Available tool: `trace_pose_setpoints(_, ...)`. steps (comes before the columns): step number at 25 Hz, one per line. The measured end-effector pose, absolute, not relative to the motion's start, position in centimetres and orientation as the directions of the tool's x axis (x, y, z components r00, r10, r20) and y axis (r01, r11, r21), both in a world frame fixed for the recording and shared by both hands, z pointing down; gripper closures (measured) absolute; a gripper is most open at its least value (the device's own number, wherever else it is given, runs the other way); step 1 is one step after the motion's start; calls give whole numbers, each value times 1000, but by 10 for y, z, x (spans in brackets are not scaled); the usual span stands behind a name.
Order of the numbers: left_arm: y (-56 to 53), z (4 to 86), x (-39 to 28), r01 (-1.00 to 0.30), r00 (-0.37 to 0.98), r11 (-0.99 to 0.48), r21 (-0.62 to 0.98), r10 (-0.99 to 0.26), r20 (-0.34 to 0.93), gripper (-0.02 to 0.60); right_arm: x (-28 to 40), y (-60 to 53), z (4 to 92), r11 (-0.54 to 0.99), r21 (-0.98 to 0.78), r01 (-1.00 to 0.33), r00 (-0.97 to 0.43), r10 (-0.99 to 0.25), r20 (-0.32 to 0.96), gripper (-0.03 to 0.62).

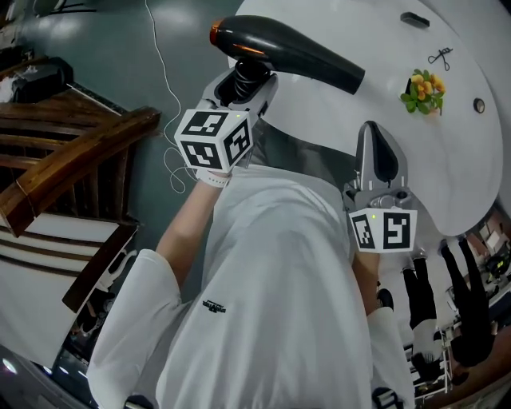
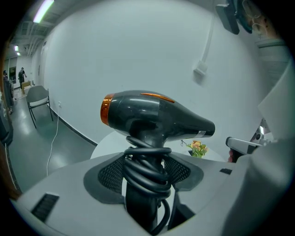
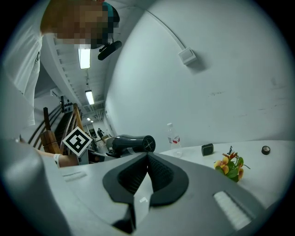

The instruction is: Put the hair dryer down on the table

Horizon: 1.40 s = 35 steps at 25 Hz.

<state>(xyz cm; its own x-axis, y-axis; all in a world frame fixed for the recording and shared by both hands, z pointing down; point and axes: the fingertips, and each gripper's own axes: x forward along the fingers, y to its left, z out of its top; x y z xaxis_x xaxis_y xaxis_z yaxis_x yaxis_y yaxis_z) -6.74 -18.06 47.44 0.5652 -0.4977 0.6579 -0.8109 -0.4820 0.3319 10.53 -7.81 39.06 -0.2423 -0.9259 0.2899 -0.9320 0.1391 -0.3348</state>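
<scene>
A black hair dryer (image 1: 287, 49) with an orange rear ring hangs in the air over the near edge of the white table (image 1: 383, 88). My left gripper (image 1: 243, 80) is shut on its handle, round which the black cord is wound; in the left gripper view the hair dryer (image 2: 152, 115) stands upright between the jaws of that gripper (image 2: 147, 175), nozzle to the right. My right gripper (image 1: 377, 156) is shut with nothing in it, just over the table's near edge; its own view shows the jaws of the gripper (image 3: 146, 177) closed together and the hair dryer (image 3: 131, 144) to the left.
On the table stand a small potted flower (image 1: 423, 89), black scissors (image 1: 439, 56), a small dark box (image 1: 415, 19) and a round knob (image 1: 479, 105). A clear bottle (image 3: 173, 136) stands at the table's far side. Wooden furniture (image 1: 72, 152) fills the left, and a white cable (image 1: 164, 72) lies on the floor.
</scene>
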Motion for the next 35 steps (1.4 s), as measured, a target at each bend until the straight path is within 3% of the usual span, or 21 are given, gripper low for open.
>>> trace_pose_setpoints(35, -249, 610, -22, -805, 498, -542, 243, -393, 773, 316, 121, -89, 426, -29, -370, -928, -119, -921, 372, 582)
